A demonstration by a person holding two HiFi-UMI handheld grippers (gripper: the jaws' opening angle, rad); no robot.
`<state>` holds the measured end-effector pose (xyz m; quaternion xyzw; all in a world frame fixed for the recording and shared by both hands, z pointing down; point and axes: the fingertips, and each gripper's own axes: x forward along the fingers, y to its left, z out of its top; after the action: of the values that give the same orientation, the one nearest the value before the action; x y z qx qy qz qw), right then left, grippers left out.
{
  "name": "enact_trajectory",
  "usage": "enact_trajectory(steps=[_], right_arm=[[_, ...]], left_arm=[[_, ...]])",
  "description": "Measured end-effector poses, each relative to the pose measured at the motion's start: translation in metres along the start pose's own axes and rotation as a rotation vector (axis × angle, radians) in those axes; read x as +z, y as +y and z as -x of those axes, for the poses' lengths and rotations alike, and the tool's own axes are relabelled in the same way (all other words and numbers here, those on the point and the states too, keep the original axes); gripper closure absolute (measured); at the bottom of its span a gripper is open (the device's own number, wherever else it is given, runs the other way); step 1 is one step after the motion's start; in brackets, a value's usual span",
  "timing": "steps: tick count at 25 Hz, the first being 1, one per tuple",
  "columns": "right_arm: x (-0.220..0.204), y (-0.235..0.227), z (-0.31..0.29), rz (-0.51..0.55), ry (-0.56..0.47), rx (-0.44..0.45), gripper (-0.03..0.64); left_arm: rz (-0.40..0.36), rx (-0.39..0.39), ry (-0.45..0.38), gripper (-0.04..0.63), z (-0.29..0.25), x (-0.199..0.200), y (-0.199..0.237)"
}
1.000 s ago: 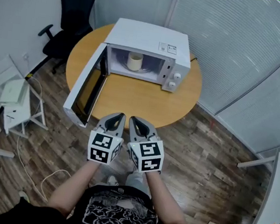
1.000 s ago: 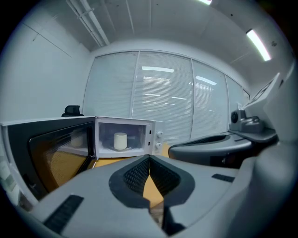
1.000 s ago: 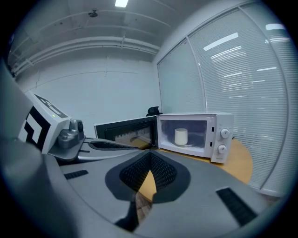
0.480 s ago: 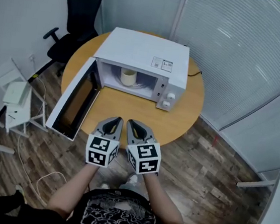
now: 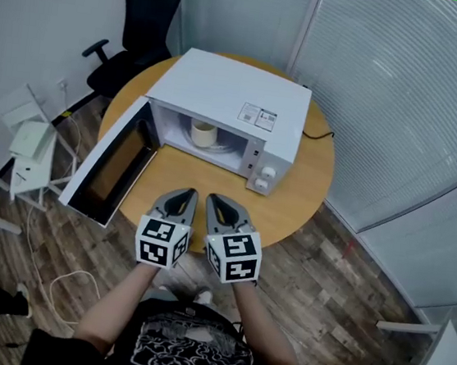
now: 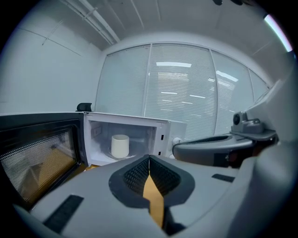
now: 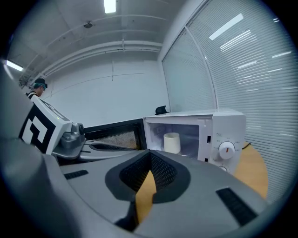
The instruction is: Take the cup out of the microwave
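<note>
Microwave [image 5: 223, 90]: smooth white casing, slight sheen. Cup [image 5: 203, 133]: matt cream, smooth. Table [image 5: 293, 195]: smooth wood-look top. Floor [image 5: 323, 288]: grained wood planks. Left gripper [image 5: 182, 194], right gripper [image 5: 215, 200]: matt grey plastic; pads [image 6: 136, 175] black, cross-ribbed.

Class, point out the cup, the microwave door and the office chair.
cup [image 5: 204, 134], head view, its side wall.
microwave door [image 5: 117, 166], head view, its inner window.
office chair [image 5: 154, 1], head view, its backrest.

Small office meeting room — black swivel chair [image 5: 150, 11], round wooden table [image 5: 292, 202], glass partition walls with blinds [image 5: 404, 100], wood-plank floor [image 5: 323, 288]
</note>
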<state>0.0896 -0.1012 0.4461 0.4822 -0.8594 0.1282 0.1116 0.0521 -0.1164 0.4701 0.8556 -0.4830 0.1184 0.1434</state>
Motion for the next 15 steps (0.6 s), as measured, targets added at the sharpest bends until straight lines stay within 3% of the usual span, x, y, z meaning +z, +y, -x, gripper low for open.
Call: enact_trajectory(steps=[15], right_arm=[[0.005,-0.023,-0.021,0.039,0.011,0.012,0.601]], left_arm=[[0.007,0.013,-0.047,0.583,-0.039,0.011,0.009]])
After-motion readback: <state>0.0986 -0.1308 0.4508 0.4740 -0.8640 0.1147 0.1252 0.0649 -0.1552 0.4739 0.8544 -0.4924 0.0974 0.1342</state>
